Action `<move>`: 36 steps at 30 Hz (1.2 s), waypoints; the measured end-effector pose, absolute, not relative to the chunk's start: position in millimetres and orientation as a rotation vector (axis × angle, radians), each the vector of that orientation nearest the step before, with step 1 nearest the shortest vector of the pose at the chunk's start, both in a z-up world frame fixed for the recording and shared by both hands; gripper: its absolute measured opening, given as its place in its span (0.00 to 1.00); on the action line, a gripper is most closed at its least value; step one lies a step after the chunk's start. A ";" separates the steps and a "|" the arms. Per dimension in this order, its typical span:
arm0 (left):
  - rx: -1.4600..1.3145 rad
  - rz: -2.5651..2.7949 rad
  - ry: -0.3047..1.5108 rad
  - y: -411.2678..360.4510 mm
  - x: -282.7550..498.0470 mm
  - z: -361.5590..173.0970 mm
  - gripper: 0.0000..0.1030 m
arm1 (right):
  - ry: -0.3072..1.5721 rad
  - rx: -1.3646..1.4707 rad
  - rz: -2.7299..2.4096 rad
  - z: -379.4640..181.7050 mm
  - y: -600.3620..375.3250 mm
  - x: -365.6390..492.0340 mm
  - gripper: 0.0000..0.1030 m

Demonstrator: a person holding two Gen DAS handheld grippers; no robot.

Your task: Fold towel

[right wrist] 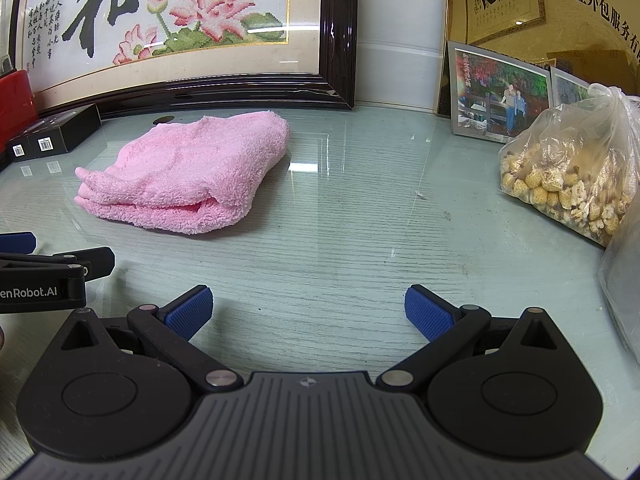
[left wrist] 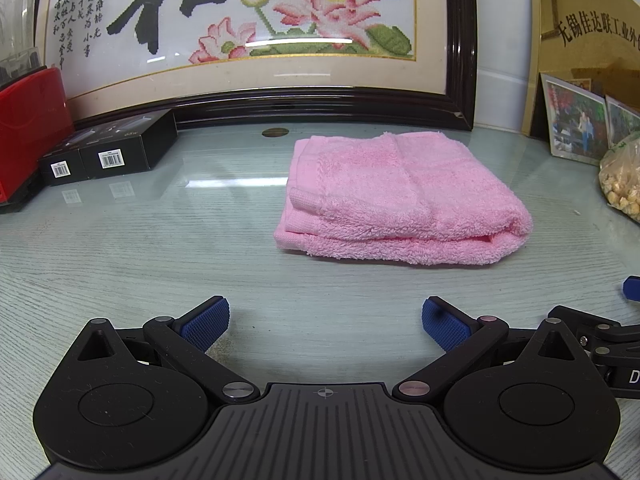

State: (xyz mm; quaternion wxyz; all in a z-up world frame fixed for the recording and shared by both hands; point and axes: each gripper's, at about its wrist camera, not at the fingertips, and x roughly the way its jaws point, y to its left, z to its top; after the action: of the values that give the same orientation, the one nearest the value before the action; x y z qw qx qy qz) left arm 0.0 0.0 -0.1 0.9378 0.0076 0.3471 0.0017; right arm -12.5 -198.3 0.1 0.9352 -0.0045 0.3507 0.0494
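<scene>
A pink towel (left wrist: 400,196) lies folded in a thick rectangle on the glass-topped table (left wrist: 160,248), its folded edge toward me. It also shows in the right wrist view (right wrist: 188,176), left of centre. My left gripper (left wrist: 325,326) is open and empty, low over the table in front of the towel. My right gripper (right wrist: 308,312) is open and empty, in front of the towel and to its right. The left gripper's body (right wrist: 44,276) shows at the left edge of the right wrist view.
A large framed embroidery (left wrist: 256,32) leans at the back. Black boxes (left wrist: 108,152) and a red box (left wrist: 28,128) stand at the back left. Framed photos (right wrist: 500,92) and a plastic bag of dried goods (right wrist: 576,172) stand at the right.
</scene>
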 end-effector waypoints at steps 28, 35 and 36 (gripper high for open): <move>0.018 0.004 0.708 2.0 -1.2 -1.2 1.00 | 0.717 -0.009 0.101 0.1 -198.1 -12.7 1.00; 0.026 0.024 0.684 1.1 -4.6 0.8 1.00 | 0.717 -0.009 0.101 0.2 -198.0 -12.9 1.00; 0.027 0.024 0.679 1.0 -5.3 1.3 1.00 | 0.717 -0.009 0.101 0.2 -198.0 -12.9 1.00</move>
State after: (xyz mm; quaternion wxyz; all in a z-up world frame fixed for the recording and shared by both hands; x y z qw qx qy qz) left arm -5.3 1.0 1.3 0.9428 0.0133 0.3329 0.0117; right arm -12.9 -198.0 0.2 0.9352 -0.0045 0.3507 0.0494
